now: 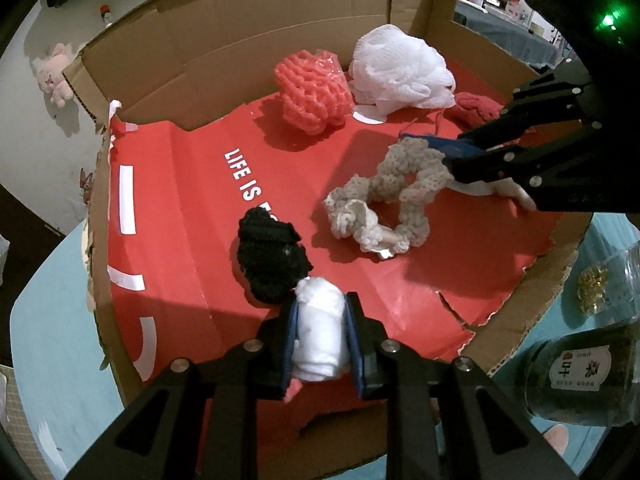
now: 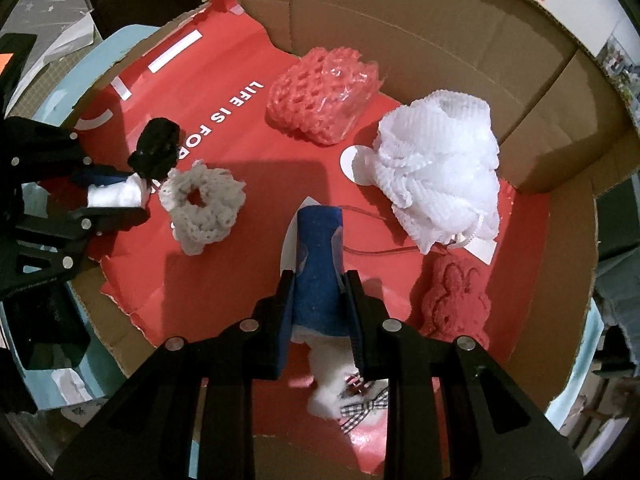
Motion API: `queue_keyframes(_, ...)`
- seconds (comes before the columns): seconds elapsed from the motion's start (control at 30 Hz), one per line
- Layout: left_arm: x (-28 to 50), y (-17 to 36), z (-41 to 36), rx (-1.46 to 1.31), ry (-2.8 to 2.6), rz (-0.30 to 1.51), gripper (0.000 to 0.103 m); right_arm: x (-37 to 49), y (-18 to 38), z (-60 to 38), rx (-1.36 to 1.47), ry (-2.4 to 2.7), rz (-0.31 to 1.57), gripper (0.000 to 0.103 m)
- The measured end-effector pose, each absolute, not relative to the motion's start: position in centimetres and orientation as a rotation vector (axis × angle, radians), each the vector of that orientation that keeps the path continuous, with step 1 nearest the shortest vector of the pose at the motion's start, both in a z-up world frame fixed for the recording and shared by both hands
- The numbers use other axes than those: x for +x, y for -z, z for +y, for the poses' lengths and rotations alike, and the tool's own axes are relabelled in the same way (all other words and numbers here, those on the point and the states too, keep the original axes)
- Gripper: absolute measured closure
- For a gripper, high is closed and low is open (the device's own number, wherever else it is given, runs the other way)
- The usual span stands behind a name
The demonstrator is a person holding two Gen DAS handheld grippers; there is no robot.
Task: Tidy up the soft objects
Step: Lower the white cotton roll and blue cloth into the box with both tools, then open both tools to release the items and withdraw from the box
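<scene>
Pale blue desk carries a big, shallow cardboard box with raised brown flaps at the back and a torn red sheet printed with white lettering lining its floor. All the soft things lie on that red lining. Largest is a white mesh bath pouf near the back corner, with a coral net sponge just beside it, the two close but apart. A red knitted rabbit-shaped pad lies near the pouf's tag end. A beige crocheted scrunchie sits mid-box, its ring laid flat, and a black knitted scrunchie lies near it by the lettering. The left tool is clenched on a small white soft roll, held just beside the black scrunchie above the lining. The right tool is clenched on a blue felt-like piece that sticks forward between its fingers; under it, white fluff with a small checked bow rests on the lining. Off the box, at the desk's right edge, stands a dark jar with a paper label and a clear packet of small yellow bits.
</scene>
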State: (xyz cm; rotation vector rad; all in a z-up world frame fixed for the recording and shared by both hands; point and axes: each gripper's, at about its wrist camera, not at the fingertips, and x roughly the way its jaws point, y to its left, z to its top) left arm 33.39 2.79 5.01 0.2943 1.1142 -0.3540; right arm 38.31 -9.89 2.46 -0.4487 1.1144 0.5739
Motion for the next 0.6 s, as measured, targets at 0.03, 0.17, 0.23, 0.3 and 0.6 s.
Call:
queue_keyframes(0.03,33.6,-4.9,2.7,0.293,0.355,1.115,0.078,37.7,-2.4,-10.1,-0.443,-0.575,1.119,0.08)
queue_keyframes(0.17,33.8,-4.9,2.6,0.289,0.353,1.115,0.072,38.2,-1.7,-10.1,-0.436,-0.571,1.155,0.08)
queue_keyframes(0.23,33.7,-5.0,2.7,0.285,0.358,1.111,0.067,38.5,-1.5,-9.6,-0.431,-0.567,1.168,0.079)
queue_keyframes(0.3,33.5,-5.2,2.8,0.283,0.359,1.104,0.061,38.6,-1.6,-9.5,-0.425,-0.572,1.166,0.079)
queue_keyframes(0.6,31.8,-7.5,2.9,0.251,0.368,1.044,0.048,39.0,-2.8,-10.2,-0.408,-0.572,1.163,0.056)
